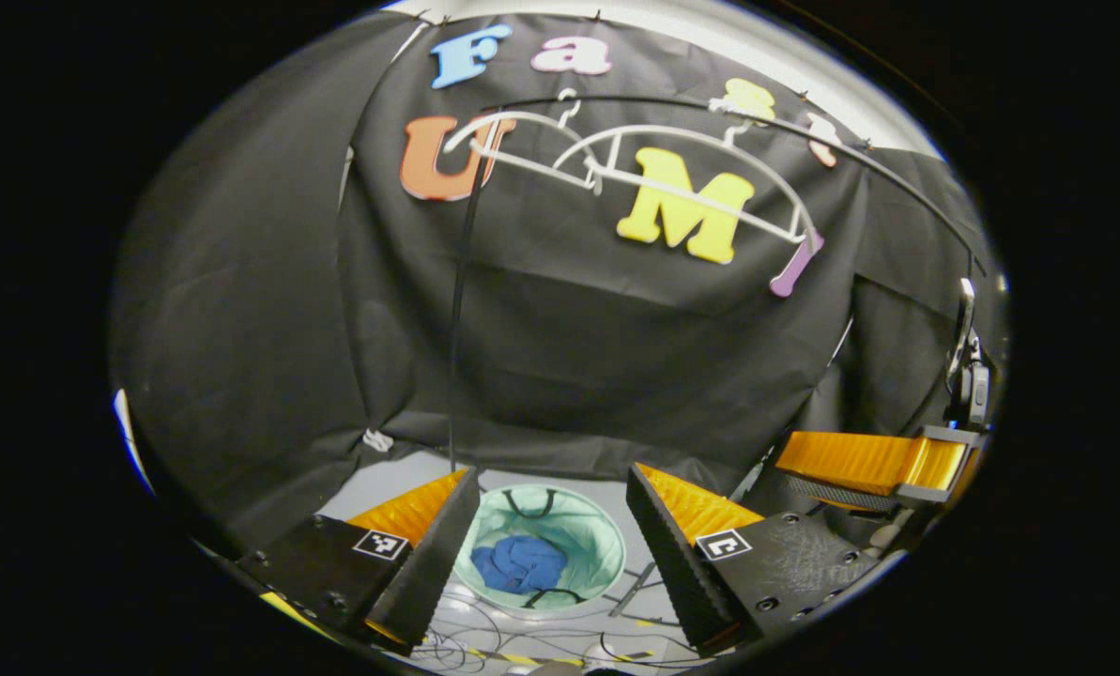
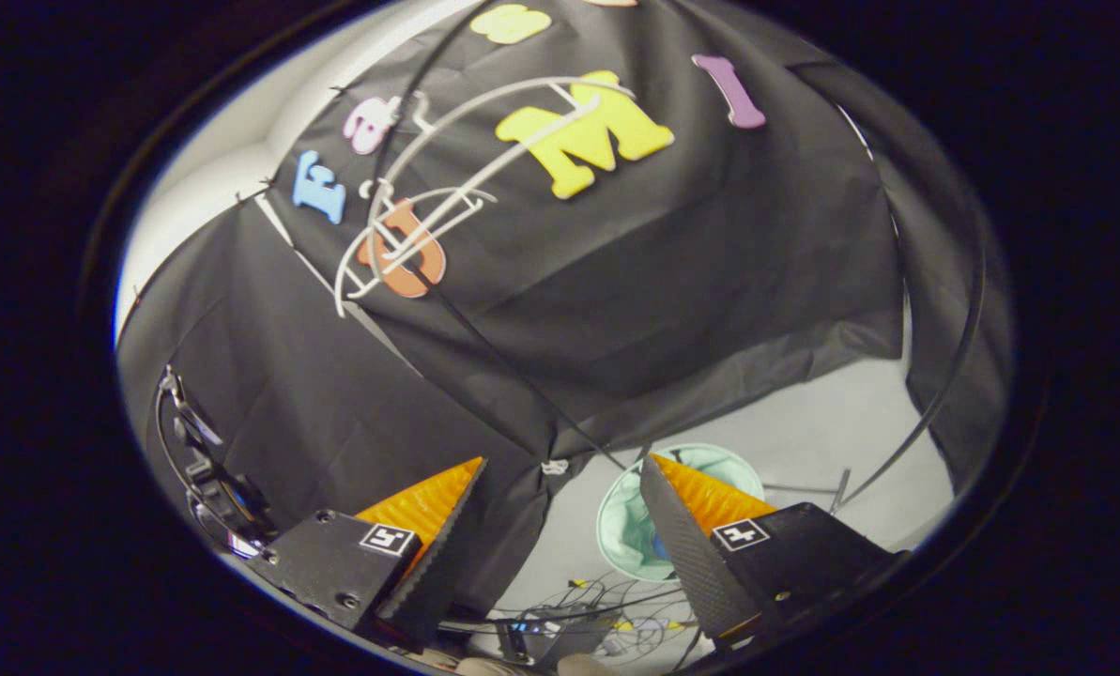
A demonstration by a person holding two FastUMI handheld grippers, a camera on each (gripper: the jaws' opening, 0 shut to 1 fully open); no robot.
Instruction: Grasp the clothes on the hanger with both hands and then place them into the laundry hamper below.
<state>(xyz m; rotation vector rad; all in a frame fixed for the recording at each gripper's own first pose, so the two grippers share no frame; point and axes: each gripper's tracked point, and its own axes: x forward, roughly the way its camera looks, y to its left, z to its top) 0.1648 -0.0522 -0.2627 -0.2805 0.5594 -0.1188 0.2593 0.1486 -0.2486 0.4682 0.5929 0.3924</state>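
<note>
Clothes (image 1: pixel 520 563) in hamper (image 1: pixel 578 535) — below hand-held gripper (image 1: pixel 552 526)

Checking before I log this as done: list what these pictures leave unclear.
- Hamper, right gripper view: the right gripper covers part, hiding most contents.
- Blue clothes, left gripper view: too bunched to count pieces.
- Hangers, both views: bare, too thin to count surely.

Loose cables (image 1: pixel 522 648) tangle on the pale floor (image 2: pixel 804 422), below a thin black rail (image 1: pixel 897 188).
</note>
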